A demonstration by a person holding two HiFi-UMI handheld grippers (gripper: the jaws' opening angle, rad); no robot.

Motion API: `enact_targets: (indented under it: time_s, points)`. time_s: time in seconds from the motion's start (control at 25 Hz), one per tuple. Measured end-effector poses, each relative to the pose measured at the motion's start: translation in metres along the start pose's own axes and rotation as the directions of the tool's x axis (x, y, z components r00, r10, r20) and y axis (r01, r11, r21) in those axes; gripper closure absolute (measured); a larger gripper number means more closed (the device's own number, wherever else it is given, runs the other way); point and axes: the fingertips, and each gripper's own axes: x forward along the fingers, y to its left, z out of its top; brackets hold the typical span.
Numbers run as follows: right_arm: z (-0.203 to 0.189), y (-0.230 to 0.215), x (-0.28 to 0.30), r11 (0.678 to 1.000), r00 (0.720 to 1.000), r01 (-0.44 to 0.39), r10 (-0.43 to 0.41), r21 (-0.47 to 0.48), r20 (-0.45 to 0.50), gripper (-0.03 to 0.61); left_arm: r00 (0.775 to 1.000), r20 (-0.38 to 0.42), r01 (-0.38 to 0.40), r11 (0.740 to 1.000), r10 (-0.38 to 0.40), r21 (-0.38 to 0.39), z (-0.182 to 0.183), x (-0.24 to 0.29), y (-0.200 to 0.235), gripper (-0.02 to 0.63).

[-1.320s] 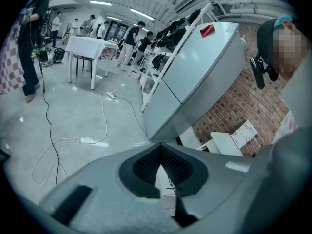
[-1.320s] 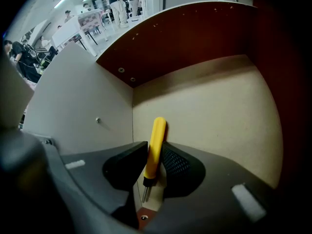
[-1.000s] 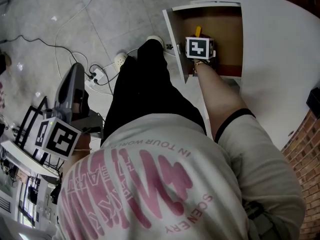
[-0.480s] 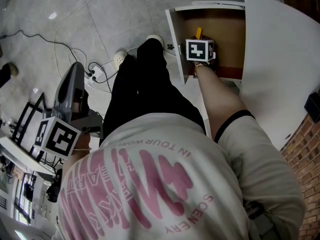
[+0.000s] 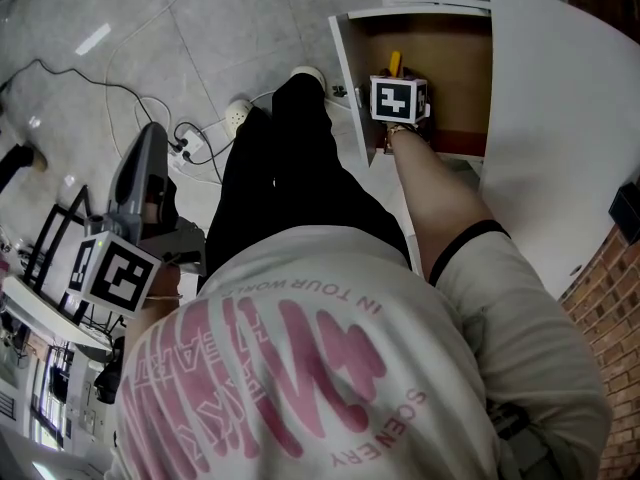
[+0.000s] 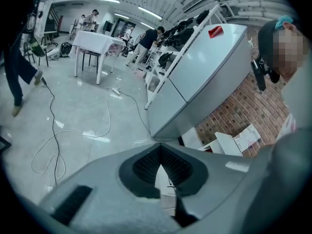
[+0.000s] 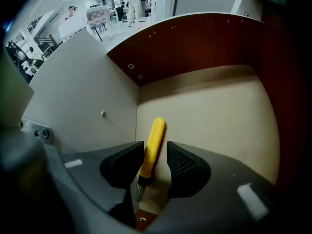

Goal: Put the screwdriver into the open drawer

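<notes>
- Right tongs [image 7: 155, 151] pointed down into the drawer [image 7: 214, 106]. Their jaws had just been spreading, and the pads stood clear of the screwdriver [image 7: 154, 138] between them. Left tongs [image 6: 158, 152] were pressed together, empty, well away from the drawer.
- Drawer stood open and held nothing else.
- Screwdriver seemed to rest on the drawer floor beside a side wall, so the placing looked done. Only withdrawing the tongs seemed left.
- Shirt [image 5: 300, 368] print read "IN TOUR WOR…" and "SCENERY". No label showed on the screwdriver.
</notes>
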Motion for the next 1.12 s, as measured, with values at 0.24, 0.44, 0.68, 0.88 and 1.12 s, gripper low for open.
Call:
enact_targets:
  time_s: [0.24,0.44,0.68,0.88,1.12]
  points:
    - [-0.002,0.002,0.005,1.000,1.000,0.004,-0.004,-0.002,0.009,0.416,1.000,0.002,0.002,1.000,-0.002,-0.004,-0.005,0.001,0.006,0.609]
    - [-0.002,0.005,0.011,0.999,0.999,-0.013,0.012,0.035,0.039,0.414,1.000,0.000,0.002,1.000,-0.002,-0.012,-0.006,-0.002,0.018,0.609]
    - [0.005,0.013,0.000,0.998,0.999,-0.015,0.013,0.053,0.035,0.408,1.000,0.001,0.021,0.999,-0.021,-0.031,0.003,-0.008,0.036,0.609]
    - [0.019,0.011,-0.018,0.999,0.996,0.017,-0.020,0.042,0.090,0.413,0.998,0.017,0.066,0.998,-0.066,-0.020,0.006,-0.023,0.050,0.609]
    - [0.044,0.006,-0.073,0.982,0.973,0.070,-0.105,0.173,0.205,0.449,0.988,0.061,0.138,0.990,-0.139,0.020,0.029,-0.046,0.073,0.609]
